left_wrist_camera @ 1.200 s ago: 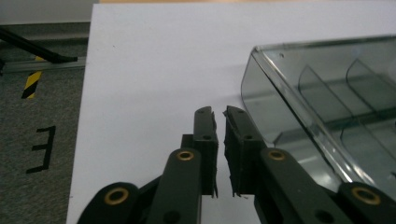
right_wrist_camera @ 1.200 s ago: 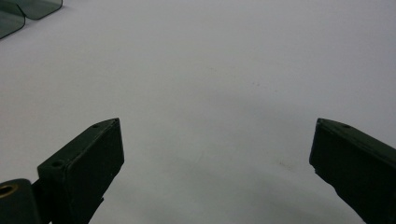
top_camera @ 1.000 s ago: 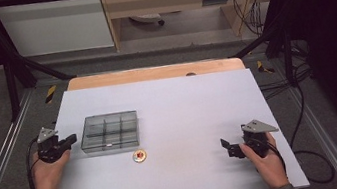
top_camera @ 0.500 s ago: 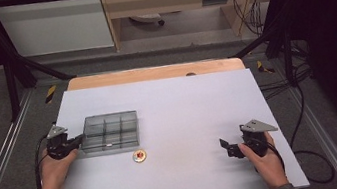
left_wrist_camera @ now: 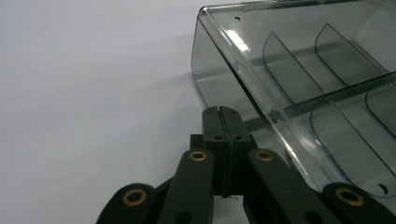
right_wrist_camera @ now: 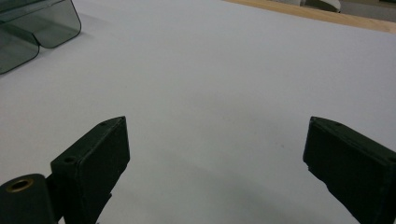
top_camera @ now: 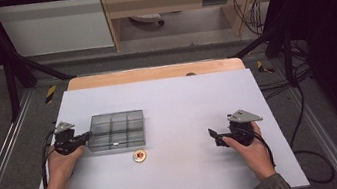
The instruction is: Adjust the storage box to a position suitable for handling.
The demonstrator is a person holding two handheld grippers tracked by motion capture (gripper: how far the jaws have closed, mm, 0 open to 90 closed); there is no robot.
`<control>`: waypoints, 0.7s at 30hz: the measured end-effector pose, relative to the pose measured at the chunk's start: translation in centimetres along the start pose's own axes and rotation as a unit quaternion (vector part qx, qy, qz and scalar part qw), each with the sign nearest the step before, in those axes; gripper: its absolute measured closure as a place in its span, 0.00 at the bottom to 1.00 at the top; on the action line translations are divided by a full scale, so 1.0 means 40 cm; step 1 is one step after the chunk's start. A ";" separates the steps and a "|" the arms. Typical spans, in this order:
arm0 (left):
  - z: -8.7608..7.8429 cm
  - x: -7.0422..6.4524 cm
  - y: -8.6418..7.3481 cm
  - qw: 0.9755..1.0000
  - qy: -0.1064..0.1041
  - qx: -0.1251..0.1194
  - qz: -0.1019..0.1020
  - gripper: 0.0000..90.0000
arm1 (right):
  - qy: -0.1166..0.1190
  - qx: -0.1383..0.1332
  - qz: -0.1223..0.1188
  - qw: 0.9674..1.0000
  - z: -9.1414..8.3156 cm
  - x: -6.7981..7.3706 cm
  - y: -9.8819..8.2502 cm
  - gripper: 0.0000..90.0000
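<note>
A smoky clear plastic box (top_camera: 116, 131) with several compartments lies on the left half of the white table (top_camera: 182, 97). My left gripper (top_camera: 82, 137) is shut with nothing in it, its tips right against the box's left wall. In the left gripper view the closed jaw tips (left_wrist_camera: 222, 112) meet the box (left_wrist_camera: 299, 84) at its base. A small round gold and red piece (top_camera: 139, 156) lies just in front of the box. My right gripper (top_camera: 215, 138) is open at the right, pointing left. Its jaws have just been closing slightly, and the right gripper (right_wrist_camera: 215, 144) has only bare table between them.
A wooden strip (top_camera: 153, 73) runs along the table's far edge. A corner of the box (right_wrist_camera: 32, 28) shows far off in the right gripper view. Metal rails and cables run beside the table on both sides.
My left hand has moved right until the shut gripper reached the box's left wall. My right hand has shifted a little forward and to the left.
</note>
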State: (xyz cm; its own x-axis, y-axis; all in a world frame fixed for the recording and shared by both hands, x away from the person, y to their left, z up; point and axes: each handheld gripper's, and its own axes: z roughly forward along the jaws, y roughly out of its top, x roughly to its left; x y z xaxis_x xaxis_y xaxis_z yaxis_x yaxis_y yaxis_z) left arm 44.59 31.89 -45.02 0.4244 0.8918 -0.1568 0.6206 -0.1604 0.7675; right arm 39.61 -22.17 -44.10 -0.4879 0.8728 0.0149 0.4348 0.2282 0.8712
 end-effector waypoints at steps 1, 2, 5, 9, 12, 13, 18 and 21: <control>0.013 -0.011 0.006 1.000 -0.013 0.004 -0.008 1.00 | 0.007 0.007 0.001 1.000 0.016 -0.001 0.015 0.10; 0.021 -0.017 0.009 1.000 -0.019 0.005 -0.011 1.00 | 0.011 0.012 0.002 1.000 0.021 -0.001 0.020 0.11; 0.035 -0.034 0.021 1.000 -0.022 0.013 -0.007 1.00 | 0.032 0.017 0.007 0.999 0.042 -0.005 0.035 0.12; 0.080 -0.097 0.055 0.998 -0.043 0.031 0.022 1.00 | 0.049 0.005 0.028 0.998 0.071 -0.020 0.055 0.13; 0.103 -0.123 0.065 0.998 -0.052 0.034 0.027 1.00 | 0.043 0.006 0.025 0.999 0.088 -0.029 0.068 0.14; 0.111 -0.130 0.068 0.997 -0.055 0.036 0.026 1.00 | 0.041 0.006 0.022 0.999 0.092 -0.031 0.071 0.15; 0.154 -0.188 0.082 0.995 -0.060 0.050 0.057 1.00 | 0.029 0.006 0.003 1.000 0.106 -0.029 0.080 0.20; 0.160 -0.200 0.086 0.995 -0.062 0.051 0.064 1.00 | 0.026 0.005 -0.007 1.000 0.104 -0.026 0.083 0.24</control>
State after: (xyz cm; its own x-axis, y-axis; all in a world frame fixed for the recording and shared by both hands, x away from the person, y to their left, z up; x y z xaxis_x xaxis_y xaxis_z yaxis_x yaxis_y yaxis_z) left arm 47.56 21.50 -45.12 0.5779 0.8036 -0.1421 0.6178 -0.3170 0.7196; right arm 44.70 -20.52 -43.24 -0.5329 0.8457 0.0296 0.4356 0.2442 0.8664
